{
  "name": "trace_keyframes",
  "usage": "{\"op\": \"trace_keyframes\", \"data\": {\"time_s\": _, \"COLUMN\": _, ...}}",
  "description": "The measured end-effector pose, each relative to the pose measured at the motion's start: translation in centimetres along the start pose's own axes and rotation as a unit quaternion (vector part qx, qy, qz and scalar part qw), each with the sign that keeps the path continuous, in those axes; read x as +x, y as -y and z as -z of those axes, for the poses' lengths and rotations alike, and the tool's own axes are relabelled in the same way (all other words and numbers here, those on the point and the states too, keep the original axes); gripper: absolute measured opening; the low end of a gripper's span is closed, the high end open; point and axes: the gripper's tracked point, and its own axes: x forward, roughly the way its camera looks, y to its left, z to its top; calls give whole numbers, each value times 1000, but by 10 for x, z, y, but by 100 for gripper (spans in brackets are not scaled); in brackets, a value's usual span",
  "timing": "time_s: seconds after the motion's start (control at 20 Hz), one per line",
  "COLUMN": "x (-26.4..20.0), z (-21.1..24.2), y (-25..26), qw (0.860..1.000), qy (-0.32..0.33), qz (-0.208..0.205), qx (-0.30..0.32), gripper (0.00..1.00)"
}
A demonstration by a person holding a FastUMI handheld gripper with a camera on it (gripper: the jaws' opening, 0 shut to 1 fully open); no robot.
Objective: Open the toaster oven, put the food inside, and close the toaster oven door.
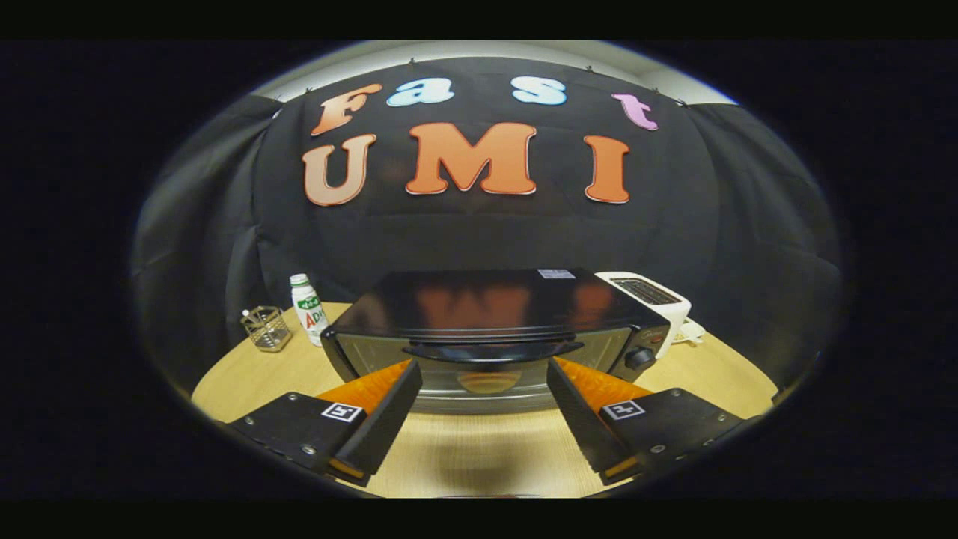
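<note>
Hovering low over a pale wooden tabletop point(479, 449), the jaws point(483, 382) of a hand-held gripper stand spread wide and hold nothing, their two fingers point(382, 423) angled outward with bare wood between them. Just ahead of the fingers, and centred on the gap between them, sits a black toaster oven point(486, 329), its glossy top reflecting the booth wall behind it. Its glass door point(479, 367) is closed, and a dark curved handle point(494, 350) runs across the door's upper edge, slightly above and beyond the fingertips. Something round and brownish shows dimly through the lower part of the glass; what it is cannot be told. A black control knob point(638, 358) sits on the oven's front panel, beyond the right finger. Behind the oven on that same side stands a white pop-up toaster point(651, 296), close against the oven's rear corner. Beyond the left finger, beside the oven's far left corner, a small white bottle with a green label point(307, 308) stands upright, and next to it a wire-mesh cup point(266, 328) rests on the tabletop.
</note>
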Motion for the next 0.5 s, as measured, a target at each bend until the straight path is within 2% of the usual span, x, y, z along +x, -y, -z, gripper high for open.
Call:
{"op": "trace_keyframes", "data": {"time_s": 0.2, "x": -4, "z": -7, "y": 6, "qw": 1000, "qy": 4, "qz": 4, "qx": 1, "gripper": 100}}
{"op": "trace_keyframes", "data": {"time_s": 0.5, "x": -43, "z": -43, "y": 19, "qw": 999, "qy": 37, "qz": -2, "qx": -4, "gripper": 100}}
